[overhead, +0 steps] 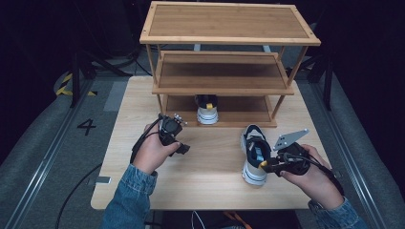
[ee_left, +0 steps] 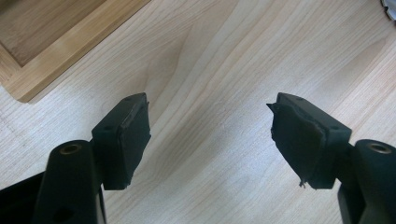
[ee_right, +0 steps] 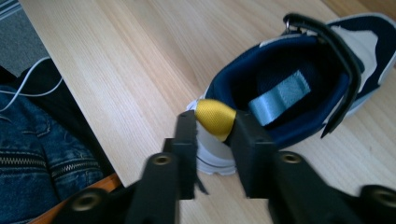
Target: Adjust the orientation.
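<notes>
A white and navy sneaker (overhead: 249, 143) stands on the wooden table (overhead: 210, 162), toe toward the rack. My right gripper (overhead: 264, 163) is shut on the yellow tab (ee_right: 215, 117) at the heel of this sneaker (ee_right: 299, 93); the right gripper (ee_right: 212, 130) pinches it from behind. A matching second sneaker (overhead: 207, 112) sits on the bottom shelf of the wooden rack (overhead: 229, 38). My left gripper (overhead: 182, 134) hovers over bare table in front of the rack's left end. In the left gripper view this gripper (ee_left: 210, 135) stands open with nothing between its jaws.
The three-tier rack takes up the back of the table; its middle shelf (overhead: 222, 76) and top shelf carry nothing. A corner of the rack's base (ee_left: 56, 51) lies just beyond the left gripper. Cables trail below the table's near edge (ee_right: 28, 88).
</notes>
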